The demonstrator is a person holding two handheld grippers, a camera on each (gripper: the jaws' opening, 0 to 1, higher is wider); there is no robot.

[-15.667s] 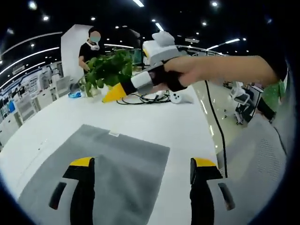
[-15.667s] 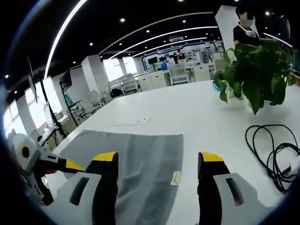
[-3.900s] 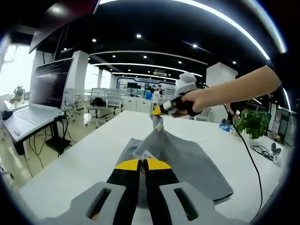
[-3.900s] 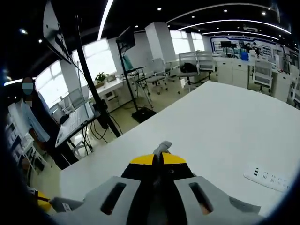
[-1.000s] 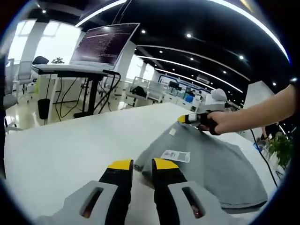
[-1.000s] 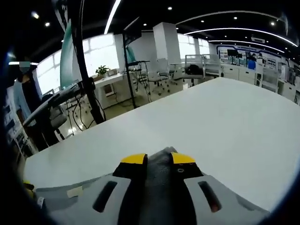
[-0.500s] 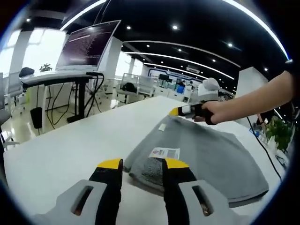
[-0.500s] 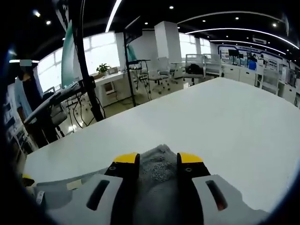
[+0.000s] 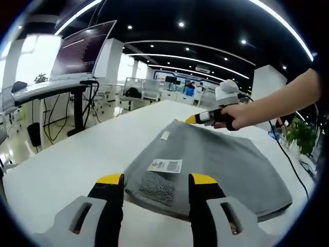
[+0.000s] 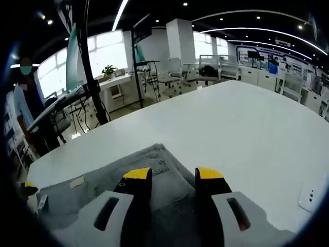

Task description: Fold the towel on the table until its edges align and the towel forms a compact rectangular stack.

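Observation:
A grey towel (image 9: 216, 159) lies folded flat on the white table (image 9: 77, 159), with a white label (image 9: 165, 165) near its near corner. My left gripper (image 9: 157, 180) stands open, that near corner lying loose just beyond its yellow tips. My right gripper (image 9: 198, 118), held by a hand, hovers at the towel's far corner. In the right gripper view the right gripper (image 10: 172, 175) is open, and the towel (image 10: 154, 157) lies flat ahead of and under its jaws, not held. The left gripper (image 10: 28, 186) peeks in at the left edge.
A screen on a stand (image 9: 85, 49) and a desk are off the table's left side. A plant (image 9: 298, 135) and a black cable (image 9: 288, 157) are at the right. A white power strip (image 10: 310, 197) lies on the table. A person (image 10: 25, 103) stands beyond the table's edge.
Both grippers have opened and let go of the towel's corners. The towel has settled flat, and both grippers have drawn back a little from it.

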